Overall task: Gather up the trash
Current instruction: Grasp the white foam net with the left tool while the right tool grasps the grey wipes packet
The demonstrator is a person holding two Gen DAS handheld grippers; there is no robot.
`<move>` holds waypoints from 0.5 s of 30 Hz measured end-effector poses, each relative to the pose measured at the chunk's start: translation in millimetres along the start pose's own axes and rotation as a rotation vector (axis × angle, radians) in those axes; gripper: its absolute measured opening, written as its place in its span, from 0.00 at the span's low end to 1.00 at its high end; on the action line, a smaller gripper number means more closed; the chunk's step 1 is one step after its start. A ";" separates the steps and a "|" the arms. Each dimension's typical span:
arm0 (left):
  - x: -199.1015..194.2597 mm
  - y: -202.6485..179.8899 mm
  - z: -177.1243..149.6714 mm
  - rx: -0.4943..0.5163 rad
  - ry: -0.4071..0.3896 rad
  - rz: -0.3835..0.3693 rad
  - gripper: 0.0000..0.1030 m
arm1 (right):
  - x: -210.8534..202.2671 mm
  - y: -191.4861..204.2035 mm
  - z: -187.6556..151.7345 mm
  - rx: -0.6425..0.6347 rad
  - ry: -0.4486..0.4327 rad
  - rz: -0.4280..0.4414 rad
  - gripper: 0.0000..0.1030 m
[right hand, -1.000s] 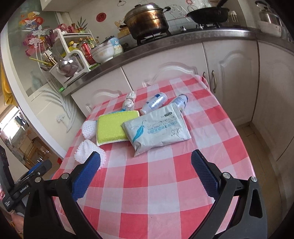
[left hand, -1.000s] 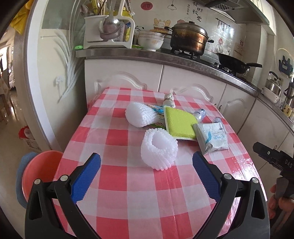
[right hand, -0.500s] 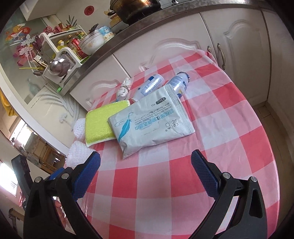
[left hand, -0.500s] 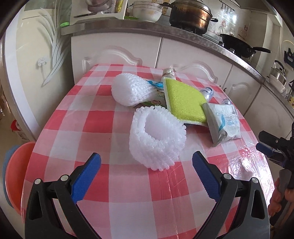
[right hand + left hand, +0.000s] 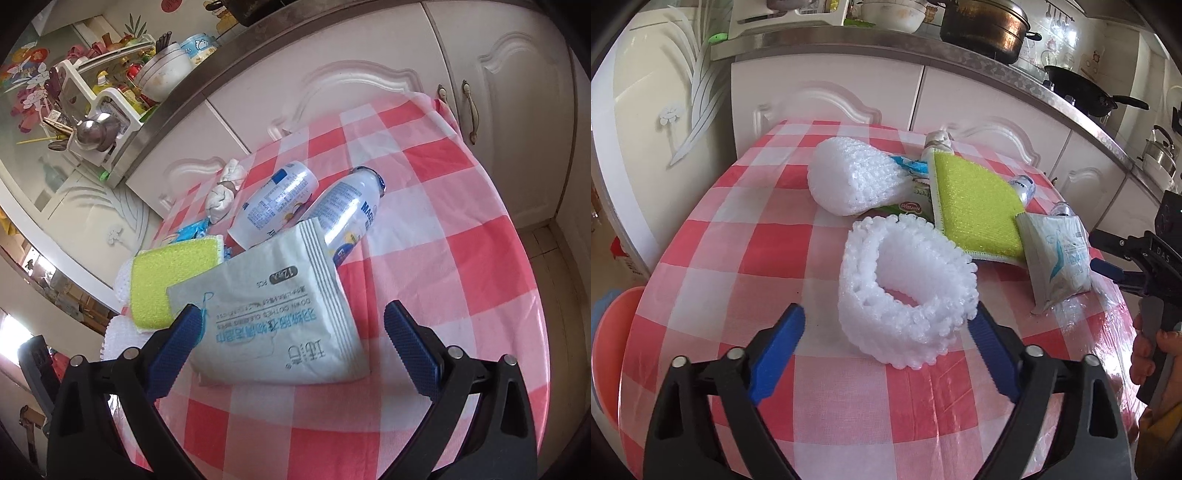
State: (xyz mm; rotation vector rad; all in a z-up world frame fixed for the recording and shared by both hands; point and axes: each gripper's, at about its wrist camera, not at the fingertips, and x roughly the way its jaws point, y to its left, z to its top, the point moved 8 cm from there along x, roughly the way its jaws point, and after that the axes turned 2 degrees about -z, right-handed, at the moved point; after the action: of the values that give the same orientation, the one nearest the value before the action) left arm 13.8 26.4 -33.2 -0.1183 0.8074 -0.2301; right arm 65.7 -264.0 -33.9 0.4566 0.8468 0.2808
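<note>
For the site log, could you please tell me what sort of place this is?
A home kitchen, most likely: a lidded pot and a black pan on a stove, white cabinets below, and a checked-cloth table.

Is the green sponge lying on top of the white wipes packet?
No, the wipes packet overlaps one corner of the green sponge, so the packet lies on top.

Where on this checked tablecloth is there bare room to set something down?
Bare: the cloth left of the foam net ring, and the right side beyond the wipes packet and bottles. Crowded: the middle, around the green sponge.
</note>
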 end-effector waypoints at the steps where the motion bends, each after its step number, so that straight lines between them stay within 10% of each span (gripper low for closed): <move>1: 1.9 -1.0 0.2 -0.004 0.005 -0.003 0.77 | 4.4 -0.9 2.0 0.001 0.010 0.007 0.97; 15: 8.9 -2.1 2.3 -0.007 -0.002 -0.004 0.54 | 6.5 42.4 -39.0 -0.017 0.118 0.104 0.96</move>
State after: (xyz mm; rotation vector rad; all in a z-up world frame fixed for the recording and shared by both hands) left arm 21.1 22.1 -37.5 -0.1271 0.8058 -0.2305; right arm 37.2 -213.8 -39.6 0.4727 0.9368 0.4142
